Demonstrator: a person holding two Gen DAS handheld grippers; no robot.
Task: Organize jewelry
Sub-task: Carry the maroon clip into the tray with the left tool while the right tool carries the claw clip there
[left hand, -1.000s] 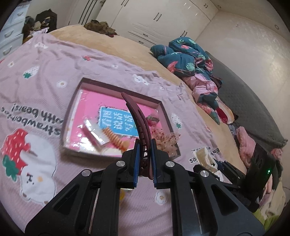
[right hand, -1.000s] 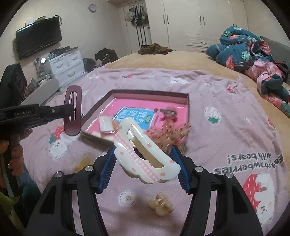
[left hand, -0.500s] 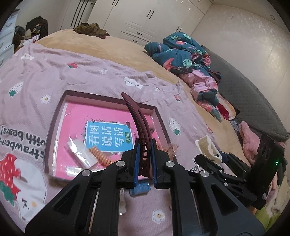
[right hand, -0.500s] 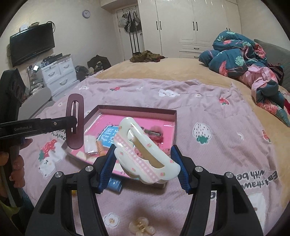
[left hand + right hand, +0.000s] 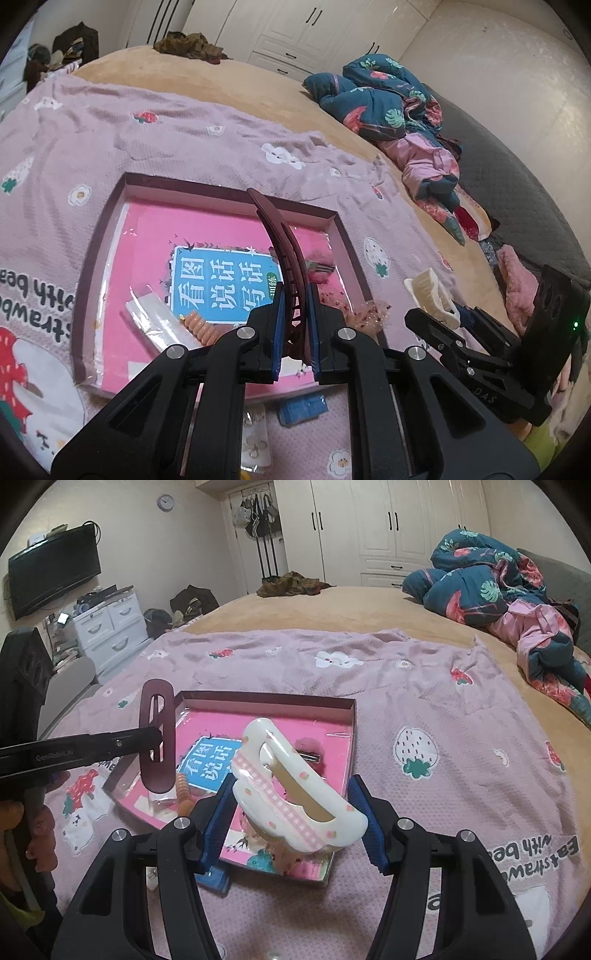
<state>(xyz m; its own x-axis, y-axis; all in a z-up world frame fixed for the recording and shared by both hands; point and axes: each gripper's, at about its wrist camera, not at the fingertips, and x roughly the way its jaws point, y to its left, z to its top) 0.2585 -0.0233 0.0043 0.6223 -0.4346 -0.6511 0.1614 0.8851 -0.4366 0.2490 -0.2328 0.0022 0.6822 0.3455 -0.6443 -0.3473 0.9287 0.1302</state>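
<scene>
Bed [image 5: 351,602] fills both views, tan cover under a lilac strawberry-print blanket [image 5: 424,686], with a rumpled dark floral quilt [image 5: 480,579] at the far side. On the blanket lies the shallow maroon-rimmed box tray [image 5: 229,192], its pink floor carrying a blue printed card [image 5: 221,284], an orange coil hair tie [image 5: 201,325], a clear packet [image 5: 155,321] and a small dark clip [image 5: 308,755].

Compared with a second ago, the tray now sits nearer and larger under both tools: both hands have carried their loads in over it, and a small blue packet [image 5: 303,406] on the blanket just outside the near rim has come into sight.

The left tongs [image 5: 295,328] are pinched nearly closed on the edge of a slim curved maroon hair clip [image 5: 280,240], which stands up above the tray's middle. The right tongs [image 5: 291,816] are set about half open, clamped across a wide cream claw clip [image 5: 295,794] with pink gingham trim, hanging over the tray's near right part.

Neither clip touches the tray yet. Judging by this, the carry is nearly done, and lowering and releasing each piece into a free patch of the pink floor comes next.
</scene>
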